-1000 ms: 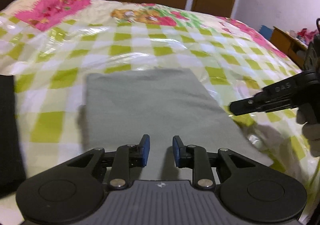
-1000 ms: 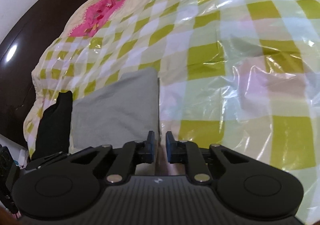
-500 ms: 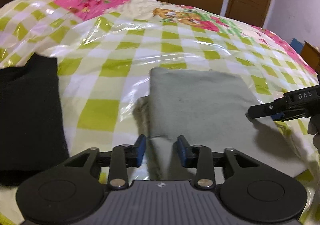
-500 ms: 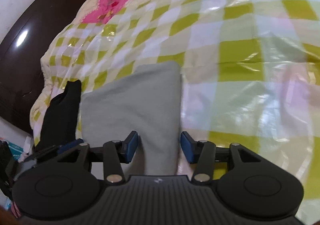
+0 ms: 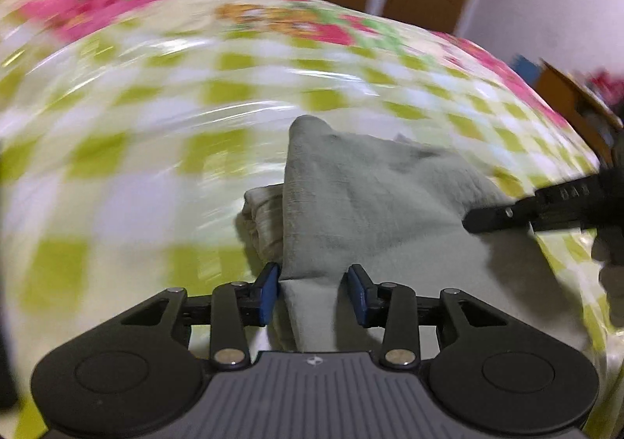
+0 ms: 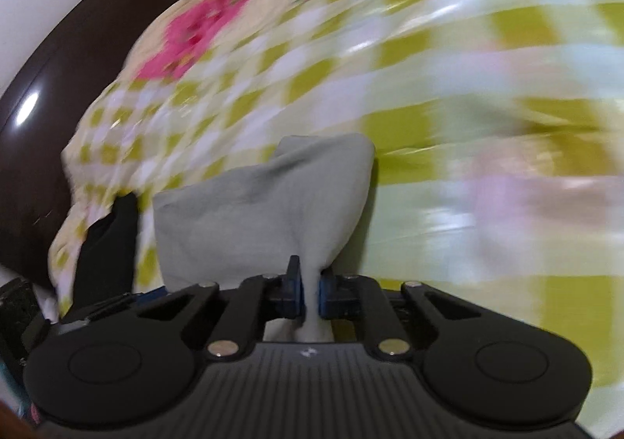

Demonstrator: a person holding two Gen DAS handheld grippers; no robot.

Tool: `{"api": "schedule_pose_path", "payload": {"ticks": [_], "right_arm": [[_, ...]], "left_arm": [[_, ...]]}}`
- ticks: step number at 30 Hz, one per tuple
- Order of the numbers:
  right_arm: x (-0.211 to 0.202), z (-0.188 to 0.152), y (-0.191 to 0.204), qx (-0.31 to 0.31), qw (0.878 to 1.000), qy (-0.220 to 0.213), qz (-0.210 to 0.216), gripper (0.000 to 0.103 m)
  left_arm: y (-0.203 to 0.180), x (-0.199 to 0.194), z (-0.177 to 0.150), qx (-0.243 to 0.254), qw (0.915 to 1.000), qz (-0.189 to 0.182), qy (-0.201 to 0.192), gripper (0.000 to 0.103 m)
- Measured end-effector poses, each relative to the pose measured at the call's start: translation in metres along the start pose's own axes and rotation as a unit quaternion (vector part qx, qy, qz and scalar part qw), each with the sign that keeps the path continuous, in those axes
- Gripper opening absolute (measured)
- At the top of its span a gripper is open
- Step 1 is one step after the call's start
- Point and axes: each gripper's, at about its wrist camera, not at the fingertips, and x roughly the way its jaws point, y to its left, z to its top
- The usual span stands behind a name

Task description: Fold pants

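One grey pants (image 5: 366, 201), one black garment (image 6: 105, 244), two grippers (image 5: 314, 288), one checked bedcover (image 5: 136, 150)

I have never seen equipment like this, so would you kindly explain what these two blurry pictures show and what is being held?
There is no robot here: a person holds a two-finger hand tool in each hand, and each tool carries a wide-angle camera looking forward along its fingers. One picture comes from the left tool, the other from the right.

In the left view, the left gripper has its blue-padded fingers apart, with an edge of the folded grey fabric pants between them, not clamped. The right tool shows at that picture's right edge.

In the right view, the right gripper is pinched shut on a corner of the pants, which bunch upward from it.

Everything lies on a bed with a green-and-white checked cover under shiny plastic. A black garment lies beside the pants. The blur suggests fast motion.
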Motion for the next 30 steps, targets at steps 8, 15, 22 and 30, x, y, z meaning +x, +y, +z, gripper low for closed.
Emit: {"api": "schedule_pose_path", "payload": {"ticks": [8,15,22,30], "right_arm": [[-0.041,0.029,-0.032,-0.030,0.990,-0.060,-0.123,0.025],[-0.072,-0.021,0.017,-0.135,0.982,-0.093,-0.097,0.027],[-0.034,-0.072,0.098,-0.283,0.958,-0.038,-0.012,0.028],[-0.002,-0.116,0.130,-0.434,0.894,-0.056,-0.098,0.016]], "left_arm": [[-0.038,0.006,0.022,0.054,0.9985,0.007,-0.007,0.050],[-0.032,-0.001,0.059,0.057,0.9975,0.016,-0.039,0.053],[-0.028,0.048,0.088,0.020,0.9997,0.017,-0.005,0.048],[-0.031,0.038,0.088,0.036,0.9988,0.031,-0.011,0.023]]}}
